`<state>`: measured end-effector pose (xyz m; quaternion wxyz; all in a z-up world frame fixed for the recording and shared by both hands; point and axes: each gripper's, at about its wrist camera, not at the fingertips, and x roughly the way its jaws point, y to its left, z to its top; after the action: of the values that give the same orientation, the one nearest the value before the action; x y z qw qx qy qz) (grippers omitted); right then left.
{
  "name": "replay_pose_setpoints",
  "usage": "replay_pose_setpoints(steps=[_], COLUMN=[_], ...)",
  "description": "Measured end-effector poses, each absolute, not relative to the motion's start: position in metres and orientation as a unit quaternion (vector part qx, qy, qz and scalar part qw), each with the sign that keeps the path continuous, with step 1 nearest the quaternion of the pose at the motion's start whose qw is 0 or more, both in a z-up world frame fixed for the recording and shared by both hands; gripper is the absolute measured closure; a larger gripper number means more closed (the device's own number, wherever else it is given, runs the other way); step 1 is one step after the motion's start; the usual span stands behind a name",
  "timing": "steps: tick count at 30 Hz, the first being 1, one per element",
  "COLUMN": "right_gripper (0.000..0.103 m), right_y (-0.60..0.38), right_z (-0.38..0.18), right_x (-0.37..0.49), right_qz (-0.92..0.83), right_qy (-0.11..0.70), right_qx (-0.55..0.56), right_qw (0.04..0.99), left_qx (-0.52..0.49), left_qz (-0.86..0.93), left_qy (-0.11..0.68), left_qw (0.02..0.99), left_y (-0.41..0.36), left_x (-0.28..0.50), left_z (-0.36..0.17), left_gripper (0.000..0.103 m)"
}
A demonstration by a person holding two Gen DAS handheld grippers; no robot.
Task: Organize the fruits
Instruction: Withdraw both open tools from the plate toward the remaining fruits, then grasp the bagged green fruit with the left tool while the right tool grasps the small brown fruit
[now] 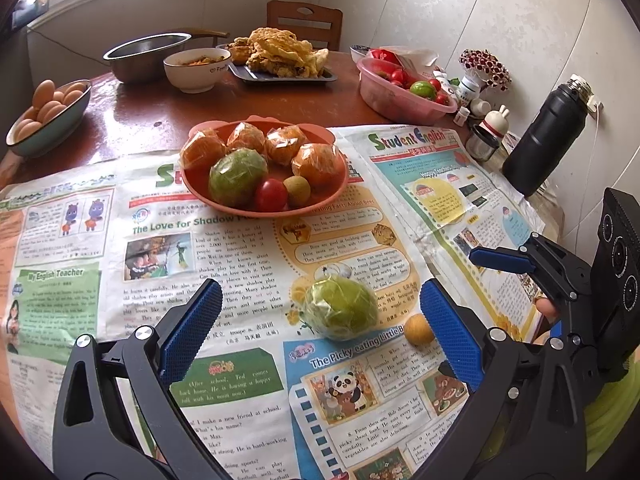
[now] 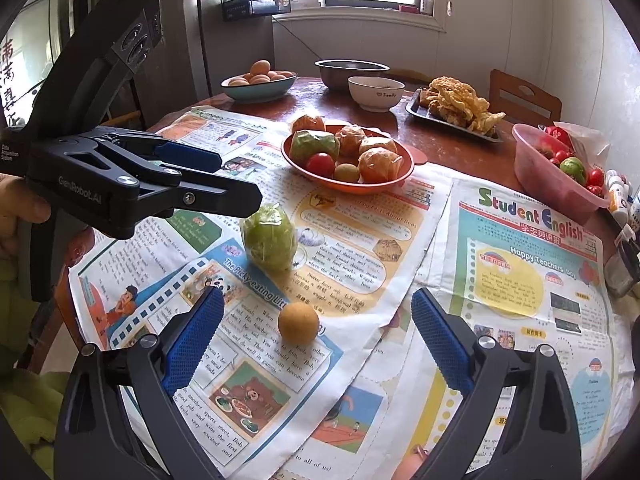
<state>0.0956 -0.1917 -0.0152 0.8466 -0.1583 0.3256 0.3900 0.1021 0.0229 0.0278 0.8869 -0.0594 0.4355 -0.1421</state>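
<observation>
A green fruit in plastic wrap (image 1: 340, 308) (image 2: 270, 238) lies on the newspaper, and a small round yellow-brown fruit (image 1: 418, 330) (image 2: 298, 323) sits beside it. My left gripper (image 1: 320, 292) (image 2: 240, 182) is open just above and in front of the green fruit, with nothing held. My right gripper (image 2: 318, 296) is open too, its fingers on either side of the small yellow fruit without touching it. One of its blue fingers (image 1: 502, 261) shows in the left wrist view. Farther back, an orange plate (image 1: 198, 186) (image 2: 376, 190) holds wrapped oranges, another green fruit, a tomato and a kiwi.
Newspaper (image 1: 248, 248) covers the near half of the round wooden table. Behind it are a bowl of eggs (image 1: 44, 116), a steel bowl (image 1: 144, 56), a white bowl (image 1: 196, 70), a tray of fried food (image 1: 280, 56) and a pink basin of tomatoes (image 1: 400, 96). A black flask (image 1: 544, 140) stands at the right.
</observation>
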Motion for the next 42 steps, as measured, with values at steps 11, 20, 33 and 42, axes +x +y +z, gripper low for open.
replay_pose_setpoints(steps=[11, 20, 33, 42], right_gripper=[0.021, 0.063, 0.079, 0.079], right_y=[-0.188, -0.18, -0.19, -0.202], right_z=[-0.03, -0.043, -0.046, -0.044], right_x=[0.092, 0.095, 0.101, 0.109], right_qz=[0.398, 0.415, 0.408, 0.404], right_qy=[0.339, 0.357, 0.358, 0.359], right_qx=[-0.163, -0.171, -0.171, -0.148], right_qw=[0.837, 0.819, 0.823, 0.828], left_qx=[-0.049, -0.045, -0.04, -0.013], left_qz=[-0.146, -0.144, -0.157, -0.153], left_qy=[0.447, 0.455, 0.467, 0.467], left_qw=[0.881, 0.877, 0.869, 0.871], left_y=[0.013, 0.009, -0.002, -0.009], left_x=[0.098, 0.1, 0.111, 0.116], left_z=[0.013, 0.002, -0.014, -0.015], left_gripper=[0.01, 0.01, 0.025, 0.054])
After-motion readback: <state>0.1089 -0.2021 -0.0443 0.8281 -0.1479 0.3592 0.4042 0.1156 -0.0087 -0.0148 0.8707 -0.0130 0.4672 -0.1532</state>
